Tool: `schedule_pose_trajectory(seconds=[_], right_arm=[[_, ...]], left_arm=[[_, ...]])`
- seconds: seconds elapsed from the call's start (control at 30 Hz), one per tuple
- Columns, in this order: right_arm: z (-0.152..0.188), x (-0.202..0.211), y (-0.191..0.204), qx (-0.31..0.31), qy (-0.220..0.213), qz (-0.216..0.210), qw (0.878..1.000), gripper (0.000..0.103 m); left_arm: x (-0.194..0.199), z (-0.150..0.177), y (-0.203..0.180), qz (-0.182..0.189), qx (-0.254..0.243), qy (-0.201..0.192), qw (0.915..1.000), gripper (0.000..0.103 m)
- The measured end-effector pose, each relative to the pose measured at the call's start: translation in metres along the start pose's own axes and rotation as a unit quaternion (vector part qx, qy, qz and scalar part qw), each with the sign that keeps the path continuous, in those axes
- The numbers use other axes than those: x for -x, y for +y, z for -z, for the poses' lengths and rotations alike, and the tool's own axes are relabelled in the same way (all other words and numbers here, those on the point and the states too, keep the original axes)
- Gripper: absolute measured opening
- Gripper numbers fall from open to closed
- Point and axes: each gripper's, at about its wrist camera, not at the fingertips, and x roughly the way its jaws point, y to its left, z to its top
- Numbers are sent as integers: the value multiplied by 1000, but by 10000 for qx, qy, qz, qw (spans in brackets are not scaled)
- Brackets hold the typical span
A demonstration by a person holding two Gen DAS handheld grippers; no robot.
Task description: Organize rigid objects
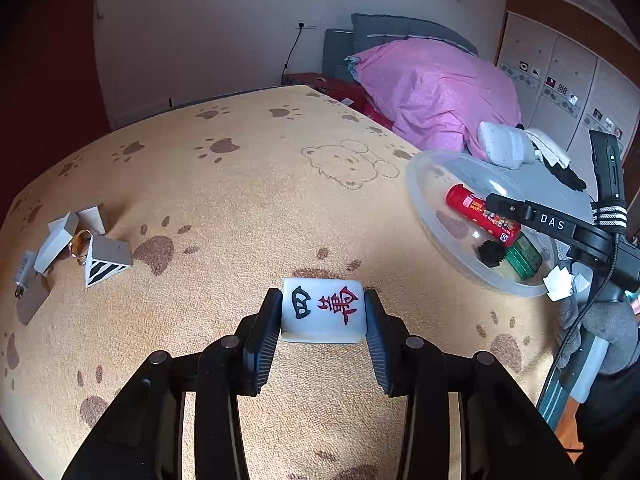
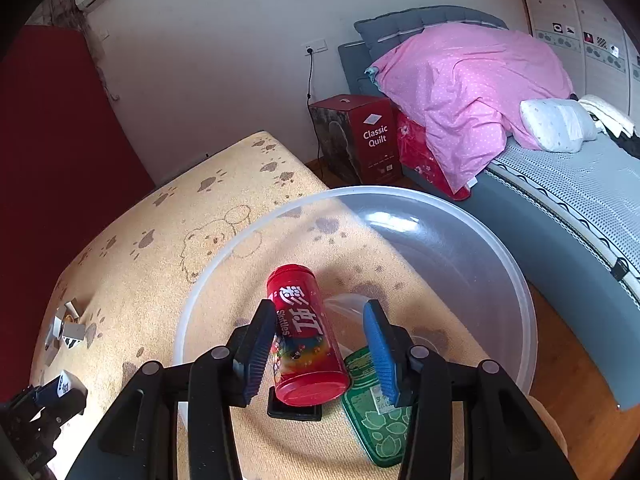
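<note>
White mahjong tile point(image 1: 323, 310) sits clamped between the pads of the left gripper point(image 1: 323, 316) above the tan paw-print blanket point(image 1: 240, 200), with bare blanket all round it and a cluster of small grey blocks point(image 1: 80, 246) well off to the left. Rightward, the right gripper point(image 2: 320, 350) stands parted inside the clear plastic basin point(image 2: 500, 264), its left pad against the red Skittles can point(image 2: 306, 340), its right pad clear. Beside the can lies a green tin point(image 2: 376, 420).

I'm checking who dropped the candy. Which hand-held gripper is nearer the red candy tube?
Right. The right hand-held gripper hangs over the red candy tube in the clear bowl; the left hand-held gripper is off beside the bowl, gripping a mahjong tile.
</note>
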Motion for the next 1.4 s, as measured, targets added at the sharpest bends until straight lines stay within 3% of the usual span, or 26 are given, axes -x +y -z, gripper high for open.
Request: schedule_pose_trajectory(seconds=[0.67,1.17,1.23,1.3,1.4], right_arm=[[0,7,-27,-274,-132,70,9995,49],[2,7,-37,-427,-170,79,9989,52],[1,7,-38,-432,-167,80,9989,52],[1,7,-38,-446,-160,82,9988,52],[1,8,-40,-457,-173,92,9988,52]], left_arm=[[-26,-33,-75,695,-608,76,9957,41],[-45,-40,-122,1353,-908,148,9865,41],[-48,-41,-122,1429,-873,117,9858,44],[-48,-42,-119,1468,-766,86,9862,60],[-45,-43,-113,1419,-681,-3,9875,64]])
